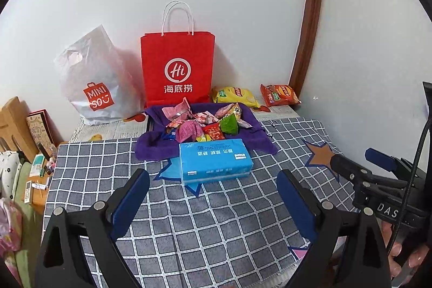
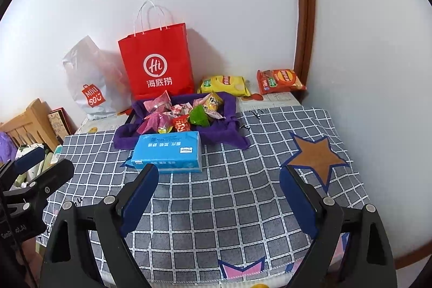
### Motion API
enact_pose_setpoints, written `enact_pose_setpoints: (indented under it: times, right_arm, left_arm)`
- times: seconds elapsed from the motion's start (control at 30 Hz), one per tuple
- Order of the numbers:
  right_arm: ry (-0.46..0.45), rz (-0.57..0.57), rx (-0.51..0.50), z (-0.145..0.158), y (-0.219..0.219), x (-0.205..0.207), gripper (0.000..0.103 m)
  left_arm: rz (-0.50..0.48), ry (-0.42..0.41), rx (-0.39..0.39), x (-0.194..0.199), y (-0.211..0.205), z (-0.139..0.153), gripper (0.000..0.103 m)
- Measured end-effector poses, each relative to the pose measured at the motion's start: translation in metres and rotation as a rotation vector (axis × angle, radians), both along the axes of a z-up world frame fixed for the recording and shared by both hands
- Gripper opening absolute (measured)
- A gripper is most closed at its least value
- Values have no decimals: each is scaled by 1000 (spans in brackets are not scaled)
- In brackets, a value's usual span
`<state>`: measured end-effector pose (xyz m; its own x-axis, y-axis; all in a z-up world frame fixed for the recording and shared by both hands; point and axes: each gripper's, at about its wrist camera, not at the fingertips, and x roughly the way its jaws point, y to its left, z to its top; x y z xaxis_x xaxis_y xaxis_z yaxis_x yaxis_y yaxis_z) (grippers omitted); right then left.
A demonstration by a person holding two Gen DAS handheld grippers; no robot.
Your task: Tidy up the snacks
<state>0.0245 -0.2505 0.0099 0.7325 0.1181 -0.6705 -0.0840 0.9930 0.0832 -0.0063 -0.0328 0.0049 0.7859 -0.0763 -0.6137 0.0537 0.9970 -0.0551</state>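
Observation:
A pile of small wrapped snacks (image 1: 205, 123) (image 2: 183, 114) lies in a tray lined with purple cloth (image 1: 251, 115) (image 2: 229, 107) at the middle back of the table. A yellow chip bag (image 1: 235, 96) (image 2: 225, 84) and an orange chip bag (image 1: 279, 93) (image 2: 279, 80) lie behind it by the wall. A blue tissue pack (image 1: 214, 159) (image 2: 168, 151) lies in front of the tray. My left gripper (image 1: 213, 193) is open and empty, well short of the pack. My right gripper (image 2: 218, 190) is open and empty; it also shows at the right in the left wrist view (image 1: 359, 161).
A red paper bag (image 1: 176, 69) (image 2: 159, 64) and a white plastic Miniso bag (image 1: 94, 82) (image 2: 91, 82) stand against the wall. A checked cloth (image 1: 189, 220) (image 2: 229, 193) covers the table. Wooden furniture and clutter (image 1: 24, 153) sit past the left edge.

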Motion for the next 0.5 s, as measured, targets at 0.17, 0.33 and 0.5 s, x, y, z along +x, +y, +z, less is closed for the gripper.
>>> enact_pose_setpoints:
  times: [0.17,0.33,0.5]
  right_arm:
    - [-7,-4,13,2,-1,-4,90]
    - [-5,-9,12,3,-2,-7,91]
    - [-8,-20,20,4,-6,-9,91]
  left_arm:
    - [-3,-17,13,-8,-3,6,95]
    - [-6,-33,13,-12,-5,11,95]
    - [-6,-40,10,-14,-7,11,96]
